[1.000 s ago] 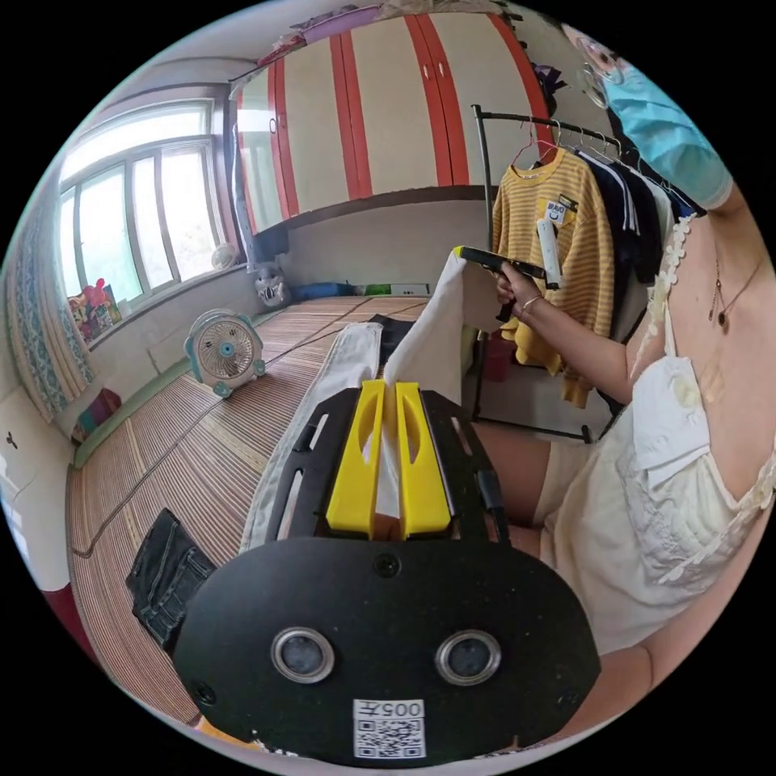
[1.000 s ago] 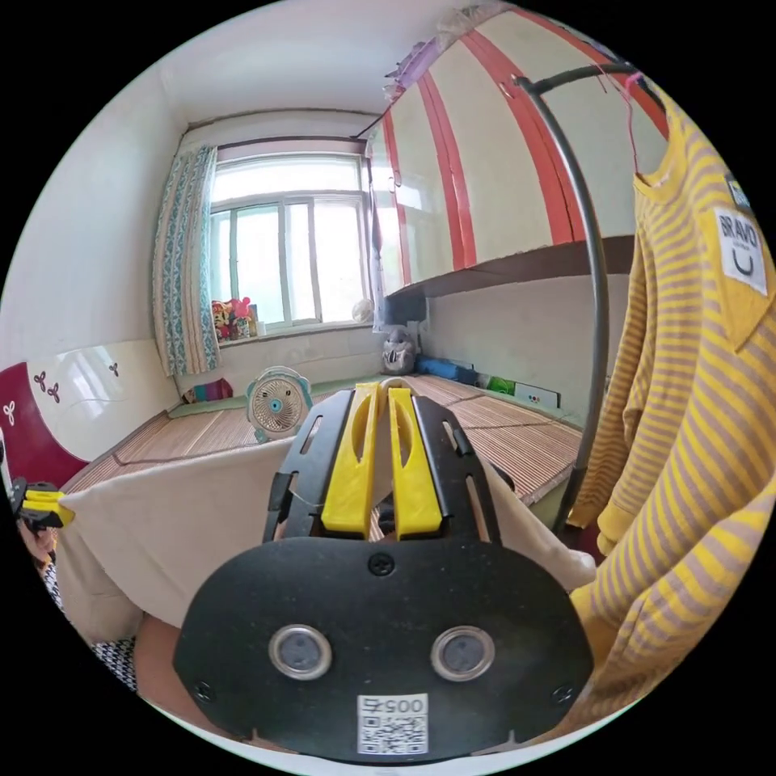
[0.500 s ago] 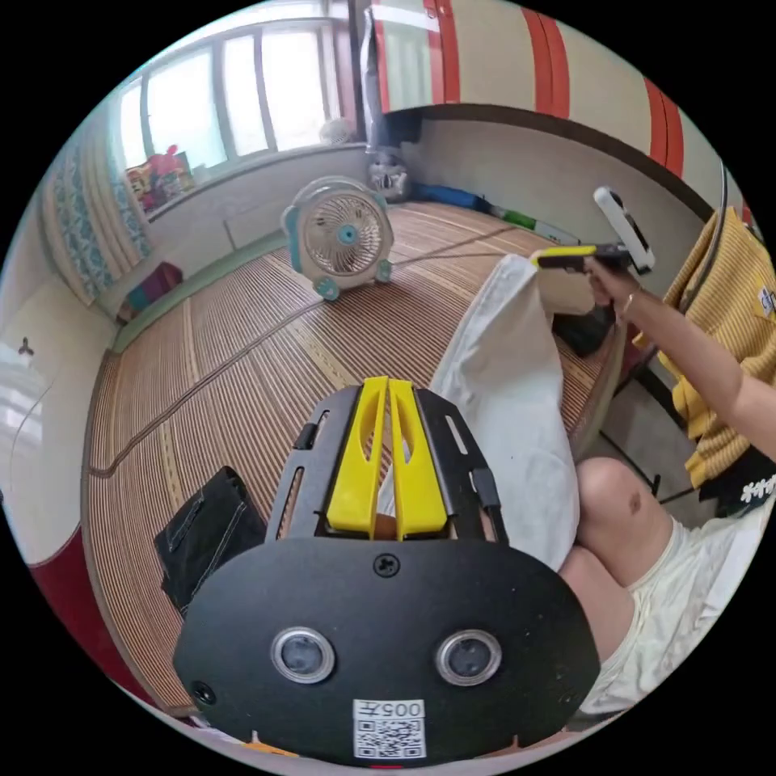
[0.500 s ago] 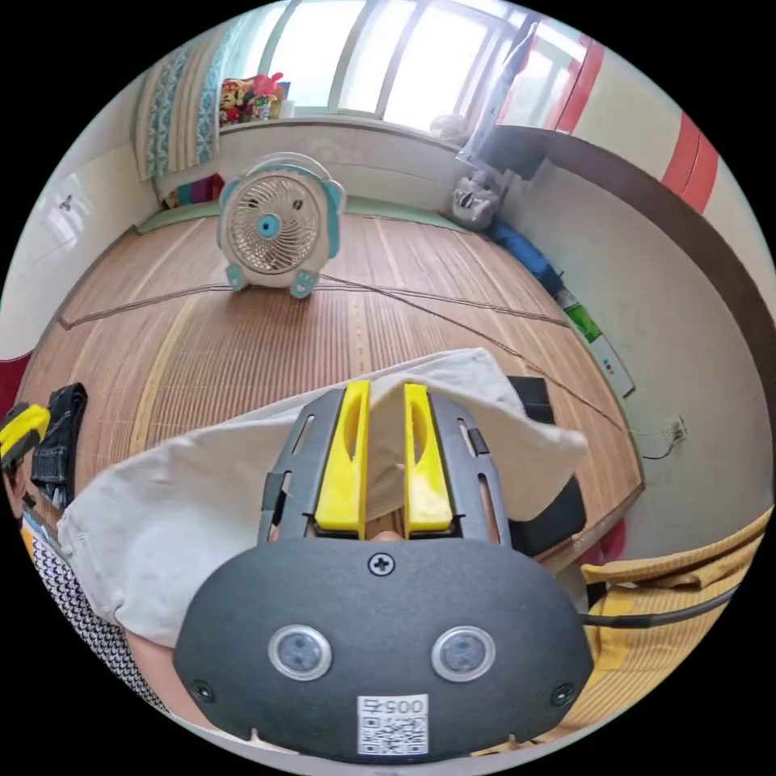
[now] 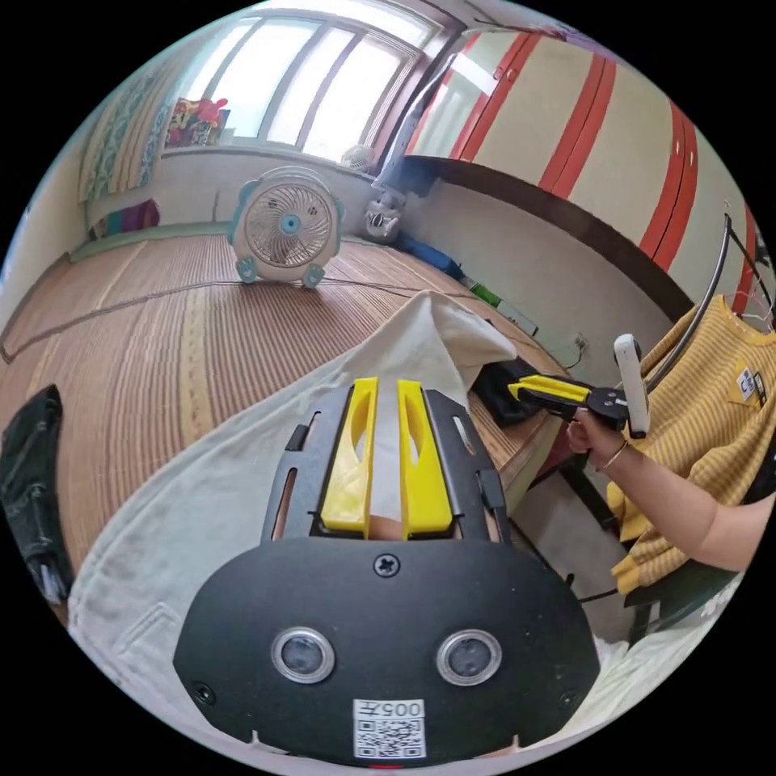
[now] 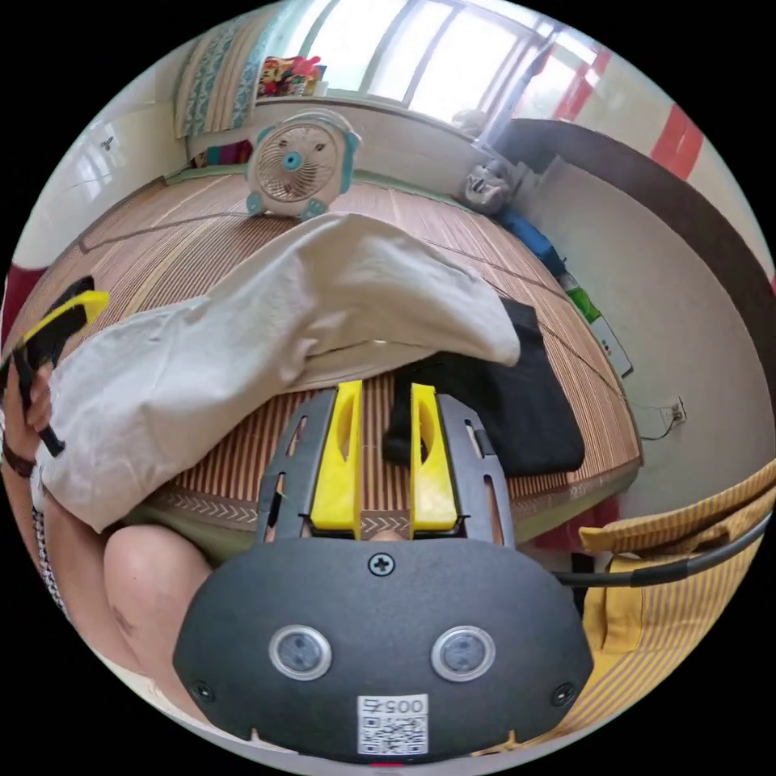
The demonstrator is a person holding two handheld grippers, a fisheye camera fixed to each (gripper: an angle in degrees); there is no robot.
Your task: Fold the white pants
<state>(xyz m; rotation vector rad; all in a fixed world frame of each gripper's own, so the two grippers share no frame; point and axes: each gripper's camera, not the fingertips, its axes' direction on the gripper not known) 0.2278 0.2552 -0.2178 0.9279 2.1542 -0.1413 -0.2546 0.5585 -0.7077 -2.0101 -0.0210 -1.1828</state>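
Observation:
The white pants (image 5: 242, 485) lie across the striped bamboo mat (image 5: 121, 323), one end humped up near a black garment (image 5: 501, 388). My left gripper (image 5: 387, 388) is shut on the pants, with white cloth filling the narrow gap between its yellow jaws. In the right gripper view the pants (image 6: 283, 323) stretch from the left gripper (image 6: 61, 319) toward the black garment (image 6: 517, 404). My right gripper (image 6: 384, 392) is open and bare over the mat's edge, just short of the pants. The left gripper view shows the right gripper (image 5: 537, 390) held in a hand, apart from the cloth.
A small fan (image 5: 283, 226) stands at the far side of the mat under the window. Folded dark jeans (image 5: 28, 477) lie at the mat's left. A yellow striped sweater (image 5: 711, 380) hangs on a rack at the right. The person's knee (image 6: 153, 582) is at the mat's near edge.
The right gripper has opened and let go of the pants, which have dropped onto the mat. The left gripper has lowered with the cloth still in its jaws. Both cameras have tilted.

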